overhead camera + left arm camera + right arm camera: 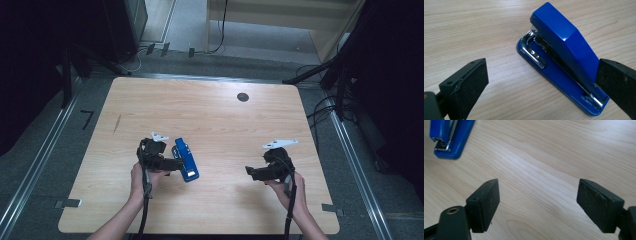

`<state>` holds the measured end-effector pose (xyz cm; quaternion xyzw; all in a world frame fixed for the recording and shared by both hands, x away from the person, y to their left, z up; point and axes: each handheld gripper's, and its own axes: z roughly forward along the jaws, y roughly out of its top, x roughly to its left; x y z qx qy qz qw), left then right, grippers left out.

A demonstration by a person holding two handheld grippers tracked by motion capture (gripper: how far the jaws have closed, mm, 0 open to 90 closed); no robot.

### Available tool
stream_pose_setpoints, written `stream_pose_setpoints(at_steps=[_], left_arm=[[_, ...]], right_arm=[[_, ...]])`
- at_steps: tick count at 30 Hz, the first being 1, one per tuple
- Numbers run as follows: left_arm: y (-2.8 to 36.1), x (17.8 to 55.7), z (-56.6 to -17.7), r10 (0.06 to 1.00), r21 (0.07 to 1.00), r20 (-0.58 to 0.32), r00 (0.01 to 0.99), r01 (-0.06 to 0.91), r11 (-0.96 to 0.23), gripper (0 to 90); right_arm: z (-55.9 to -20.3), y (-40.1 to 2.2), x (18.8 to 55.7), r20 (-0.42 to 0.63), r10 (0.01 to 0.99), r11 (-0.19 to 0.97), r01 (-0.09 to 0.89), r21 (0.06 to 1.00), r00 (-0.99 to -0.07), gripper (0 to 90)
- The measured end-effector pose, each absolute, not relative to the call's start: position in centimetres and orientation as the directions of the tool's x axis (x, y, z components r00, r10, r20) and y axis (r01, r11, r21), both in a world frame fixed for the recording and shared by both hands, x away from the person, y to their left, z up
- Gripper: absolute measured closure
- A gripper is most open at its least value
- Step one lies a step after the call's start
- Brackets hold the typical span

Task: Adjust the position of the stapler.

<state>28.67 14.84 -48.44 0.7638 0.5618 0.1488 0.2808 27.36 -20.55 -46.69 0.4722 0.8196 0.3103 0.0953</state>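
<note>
While unheld, stapler (564, 57) between tongs (541, 87)

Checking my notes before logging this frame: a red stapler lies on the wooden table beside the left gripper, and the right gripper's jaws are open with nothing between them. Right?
Not quite: the stapler is blue, not red, as the left gripper view shows. The rest holds: it lies on the wooden table beside the left gripper, and the right gripper stands open and empty.
</note>
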Motion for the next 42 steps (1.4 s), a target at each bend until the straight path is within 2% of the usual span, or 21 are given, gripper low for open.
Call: stream_pose_setpoints(at_steps=[9,10,16,22,42], left_arm=[[12.3,29.6,-49.1,0.944,0.599,-0.074,0.323,0.771,-0.217,1.0],[12.0,29.6,-49.2,0.942,0.600,-0.074,0.326,0.770,-0.220,6.8],[11.2,29.8,-50.0,0.943,0.590,-0.059,0.329,0.773,-0.233,14.3],[10.7,29.3,-49.7,0.925,0.600,-0.034,0.379,0.748,-0.284,29.8],[12.5,29.1,-49.2,0.893,0.577,-0.104,0.439,0.757,-0.305,41.3]], right_arm=[[-47.3,-22.6,27.8,0.157,0.866,0.303,0.747,0.592,-0.475,17.0],[-47.4,-22.6,27.8,0.158,0.866,0.302,0.747,0.593,-0.475,17.1],[-47.3,-22.7,27.9,0.154,0.864,0.308,0.745,0.592,-0.480,17.9],[-47.4,-23.1,28.0,0.161,0.865,0.302,0.749,0.590,-0.475,19.2],[-47.3,-23.9,28.2,0.166,0.867,0.299,0.757,0.581,-0.469,21.0]])
